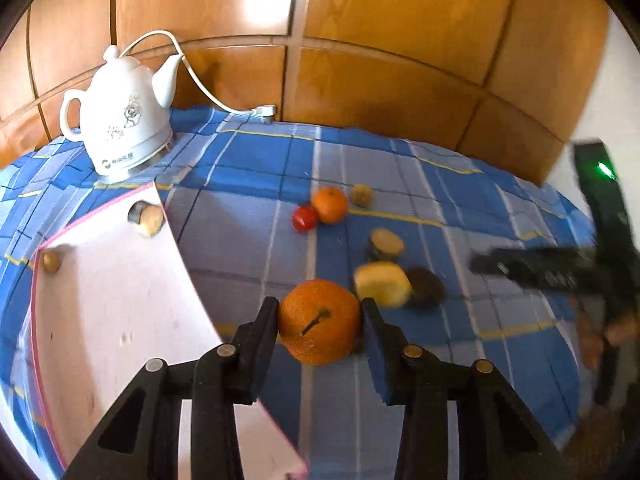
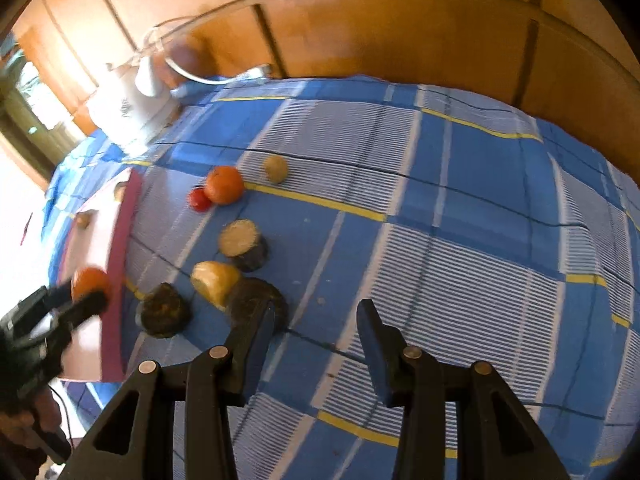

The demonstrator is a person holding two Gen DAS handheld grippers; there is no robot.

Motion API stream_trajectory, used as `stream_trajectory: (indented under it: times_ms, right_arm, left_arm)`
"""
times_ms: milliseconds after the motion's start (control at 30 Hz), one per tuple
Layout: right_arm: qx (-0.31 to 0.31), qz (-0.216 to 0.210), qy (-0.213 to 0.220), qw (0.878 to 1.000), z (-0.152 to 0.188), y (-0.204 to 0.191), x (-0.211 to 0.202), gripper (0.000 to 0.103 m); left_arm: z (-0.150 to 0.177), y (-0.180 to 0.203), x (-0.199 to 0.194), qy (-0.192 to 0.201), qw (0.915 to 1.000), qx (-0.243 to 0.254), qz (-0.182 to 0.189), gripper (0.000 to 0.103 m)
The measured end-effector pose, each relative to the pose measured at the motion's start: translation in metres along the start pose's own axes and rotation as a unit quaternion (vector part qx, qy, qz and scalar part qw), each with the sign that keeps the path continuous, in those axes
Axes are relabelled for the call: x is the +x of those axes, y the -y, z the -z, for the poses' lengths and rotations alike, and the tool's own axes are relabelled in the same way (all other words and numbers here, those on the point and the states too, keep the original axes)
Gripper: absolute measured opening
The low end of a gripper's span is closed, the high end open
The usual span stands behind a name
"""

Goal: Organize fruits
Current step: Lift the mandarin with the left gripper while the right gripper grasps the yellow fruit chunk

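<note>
My left gripper [image 1: 320, 312] is shut on a large orange [image 1: 319, 322] with a dark stem, held above the checked cloth beside the pink-edged white board [image 1: 112, 320]. The board carries two small brown pieces [image 1: 146, 218] near its far edge. On the cloth lie a smaller orange [image 1: 329, 204], a red tomato [image 1: 305, 218], a small brown fruit [image 1: 362, 195], a cut yellow piece [image 1: 382, 284] and dark-skinned chunks [image 1: 426, 286]. My right gripper [image 2: 316, 316] is open and empty, over the cloth just right of a dark chunk [image 2: 256, 300]. The held orange also shows in the right wrist view [image 2: 90, 282].
A white electric kettle [image 1: 124, 120] with its cord stands at the back left on the blue checked tablecloth [image 1: 440, 184]. Wooden wall panels [image 1: 380, 60] run behind the table. My right gripper shows blurred in the left wrist view [image 1: 560, 268].
</note>
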State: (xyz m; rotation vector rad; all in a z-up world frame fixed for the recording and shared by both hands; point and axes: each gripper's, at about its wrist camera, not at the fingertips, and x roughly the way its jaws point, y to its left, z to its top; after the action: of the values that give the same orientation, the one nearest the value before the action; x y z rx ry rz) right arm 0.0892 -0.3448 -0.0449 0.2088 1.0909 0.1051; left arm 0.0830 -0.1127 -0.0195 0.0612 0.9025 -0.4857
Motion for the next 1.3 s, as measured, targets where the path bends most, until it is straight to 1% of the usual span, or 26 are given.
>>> stream_trajectory:
  times_ms: [133, 200, 300, 400, 633, 700, 833, 1000, 1167, 1267, 1300]
  right_arm:
    - [-0.053, -0.031, 0.013, 0.998, 0.003, -0.023, -0.001, 0.044]
    - [-0.073, -0.042, 0.007, 0.996, 0.005, -0.034, 0.003, 0.044]
    - [-0.115, -0.047, 0.001, 0.992, 0.005, -0.054, 0.008, 0.044]
    - [-0.150, -0.037, -0.006, 0.988, -0.001, -0.070, 0.018, 0.044]
    - [-0.217, -0.006, -0.058, 0.974, -0.014, -0.097, 0.056, 0.044]
    - [-0.236, 0.015, -0.065, 0.969, -0.016, -0.103, 0.065, 0.045]
    - [-0.251, 0.026, -0.079, 0.964, -0.016, -0.106, 0.073, 0.045]
    - [-0.257, 0.041, -0.080, 0.962, -0.015, -0.109, 0.076, 0.044]
    - [-0.262, 0.039, -0.088, 0.960, -0.017, -0.112, 0.082, 0.046]
    - [-0.264, 0.045, -0.085, 0.960, -0.016, -0.114, 0.084, 0.044]
    - [-0.262, 0.047, -0.084, 0.960, -0.016, -0.114, 0.084, 0.041]
  left_arm:
    - [0.027, 0.000, -0.021, 0.002, 1.0000, 0.000, 0.009, 0.041]
    - [0.036, -0.003, -0.027, -0.002, 0.9999, -0.009, 0.013, 0.041]
    - [0.049, -0.013, -0.032, -0.009, 0.9995, -0.025, 0.016, 0.041]
    - [0.055, -0.020, -0.037, -0.007, 0.9990, -0.040, 0.016, 0.041]
    - [0.061, -0.039, -0.064, 0.022, 0.9980, -0.059, 0.007, 0.041]
    - [0.061, -0.045, -0.067, 0.025, 0.9975, -0.066, 0.005, 0.041]
    - [0.065, -0.058, -0.071, 0.028, 0.9960, -0.085, 0.000, 0.041]
    - [0.069, -0.068, -0.072, 0.026, 0.9942, -0.104, -0.003, 0.042]
    - [0.071, -0.070, -0.075, 0.030, 0.9938, -0.108, -0.002, 0.042]
    - [0.072, -0.069, -0.077, 0.032, 0.9939, -0.106, -0.004, 0.042]
    - [0.072, -0.070, -0.077, 0.032, 0.9938, -0.107, -0.005, 0.042]
